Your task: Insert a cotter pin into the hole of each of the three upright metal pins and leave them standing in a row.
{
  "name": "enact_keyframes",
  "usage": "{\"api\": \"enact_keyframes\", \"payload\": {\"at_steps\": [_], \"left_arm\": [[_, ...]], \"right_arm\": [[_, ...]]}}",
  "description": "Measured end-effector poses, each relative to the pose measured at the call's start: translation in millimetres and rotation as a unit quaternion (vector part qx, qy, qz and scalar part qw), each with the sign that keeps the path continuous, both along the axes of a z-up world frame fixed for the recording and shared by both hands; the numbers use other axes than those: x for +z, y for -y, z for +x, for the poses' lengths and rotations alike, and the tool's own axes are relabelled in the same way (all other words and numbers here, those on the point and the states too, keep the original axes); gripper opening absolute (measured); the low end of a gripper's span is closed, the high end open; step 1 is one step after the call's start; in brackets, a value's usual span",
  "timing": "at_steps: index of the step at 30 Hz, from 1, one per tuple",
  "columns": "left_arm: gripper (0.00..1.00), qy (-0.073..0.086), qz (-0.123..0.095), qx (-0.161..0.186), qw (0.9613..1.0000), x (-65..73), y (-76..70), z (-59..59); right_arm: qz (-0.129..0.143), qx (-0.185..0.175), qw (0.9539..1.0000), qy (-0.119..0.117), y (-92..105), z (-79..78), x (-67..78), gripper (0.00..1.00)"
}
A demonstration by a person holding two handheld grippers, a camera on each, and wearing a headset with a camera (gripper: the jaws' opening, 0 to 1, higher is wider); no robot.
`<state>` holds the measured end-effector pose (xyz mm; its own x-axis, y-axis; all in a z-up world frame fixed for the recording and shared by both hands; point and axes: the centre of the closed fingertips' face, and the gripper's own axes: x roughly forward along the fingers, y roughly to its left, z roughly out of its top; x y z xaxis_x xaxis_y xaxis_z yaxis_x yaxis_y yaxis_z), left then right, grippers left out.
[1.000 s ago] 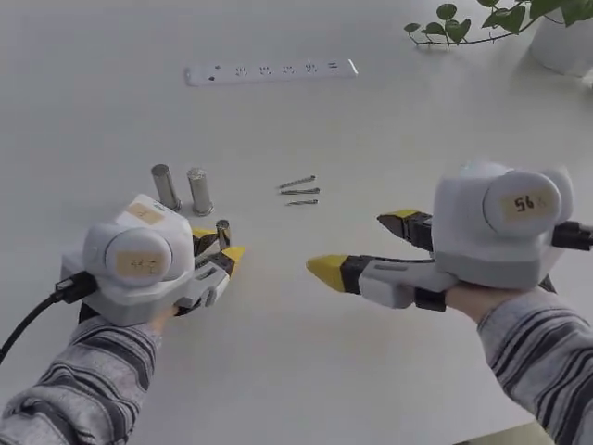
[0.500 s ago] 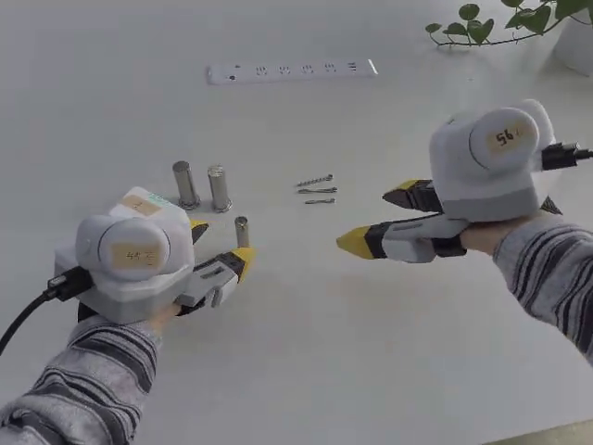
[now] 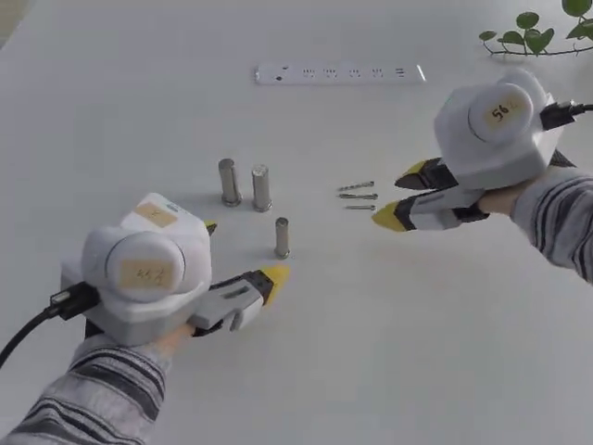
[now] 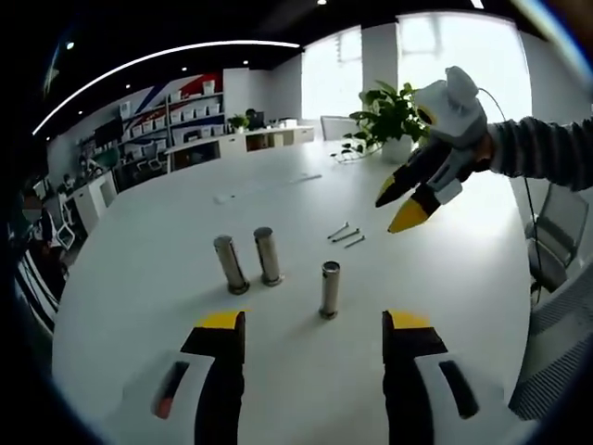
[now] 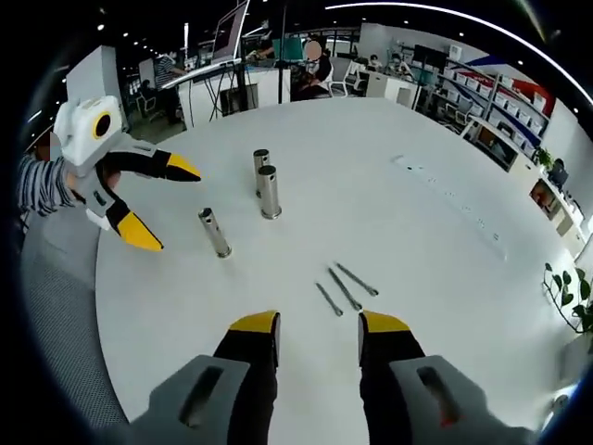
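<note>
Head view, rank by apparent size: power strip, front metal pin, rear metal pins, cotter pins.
1. power strip: longest by far, despite sitting farthest away.
2. rear metal pins and front metal pin: look alike, not ranked.
3. cotter pins: smallest, far thinner.

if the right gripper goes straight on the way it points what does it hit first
Probably the cotter pins, lying on the table just ahead of the right gripper, in line with the gap between its open fingers; its height is unclear.
</note>
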<state>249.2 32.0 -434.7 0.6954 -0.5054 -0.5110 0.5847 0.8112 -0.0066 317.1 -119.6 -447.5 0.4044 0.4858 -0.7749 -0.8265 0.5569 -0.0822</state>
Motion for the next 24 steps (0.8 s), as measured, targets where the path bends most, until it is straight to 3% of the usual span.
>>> {"api": "enact_keyframes", "payload": {"at_steps": [8,12,15,17,20,24], "left_arm": [[0.70,-0.004,-0.010,0.009,0.9999,6.0,-8.5,-3.4],[0.73,-0.014,-0.016,0.012,0.9997,6.5,-13.0,-7.1],[0.73,-0.008,-0.004,0.013,0.9999,7.6,-17.4,-7.2],[0.73,-0.008,-0.003,0.017,0.9998,7.6,-21.1,-6.3],[0.73,-0.009,-0.003,0.022,0.9997,6.9,-24.1,-6.6],[0.71,-0.011,0.006,0.017,0.9998,4.4,-25.3,-11.6]], "right_arm": [[-0.043,0.052,0.9976,-0.017,-7.4,4.3,-14.9,0.19],[-0.059,0.065,0.9953,-0.042,-7.7,4.8,-24.1,0.17],[-0.071,0.074,0.9937,-0.045,-7.2,7.8,-28.8,0.15],[-0.076,0.077,0.9927,-0.054,-6.6,8.7,-32.9,0.14],[-0.062,0.071,0.9928,-0.074,-9.8,8.6,-38.7,0.13],[-0.073,0.078,0.9919,-0.068,-10.5,11.7,-41.0,0.11]]}}
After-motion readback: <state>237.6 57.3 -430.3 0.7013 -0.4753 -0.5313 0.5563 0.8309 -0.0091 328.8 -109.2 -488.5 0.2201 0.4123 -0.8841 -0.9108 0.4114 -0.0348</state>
